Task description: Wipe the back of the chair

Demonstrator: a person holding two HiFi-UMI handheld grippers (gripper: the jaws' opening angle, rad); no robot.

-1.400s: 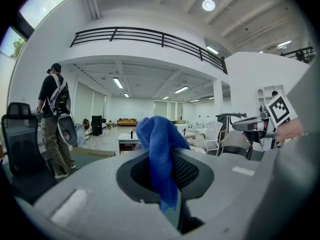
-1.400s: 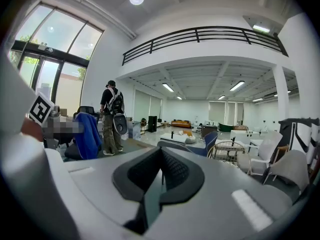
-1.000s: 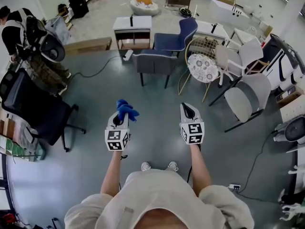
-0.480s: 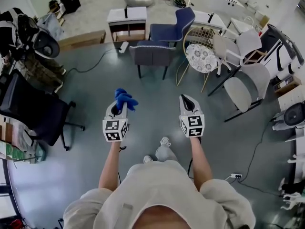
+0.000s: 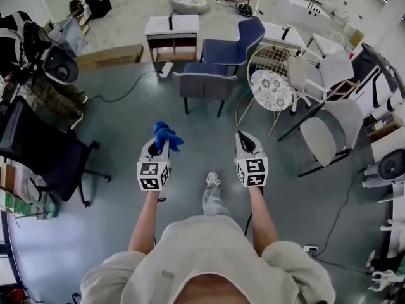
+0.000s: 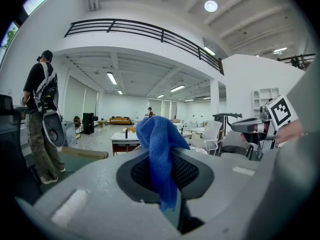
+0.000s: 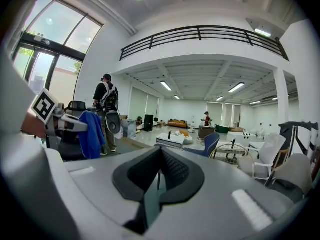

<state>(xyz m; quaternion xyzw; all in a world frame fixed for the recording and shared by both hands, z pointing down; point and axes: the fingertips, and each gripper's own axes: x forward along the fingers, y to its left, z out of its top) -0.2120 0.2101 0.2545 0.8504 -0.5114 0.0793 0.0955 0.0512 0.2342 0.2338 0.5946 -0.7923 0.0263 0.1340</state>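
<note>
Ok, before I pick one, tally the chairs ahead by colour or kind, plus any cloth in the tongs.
Black office chair: 1
Blue chair: 1
Dark grey chair: 1
Wire chair: 1
White or pale chairs: 2
Blue cloth: 1
Total: 6 chairs and 1 cloth; the right edge is too cluttered to count.

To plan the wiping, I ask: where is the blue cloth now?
In the head view, the blue cloth sits left of centre, pinched in the claw of the left gripper, over the grey floor and short of the nearest blue chair.
</note>
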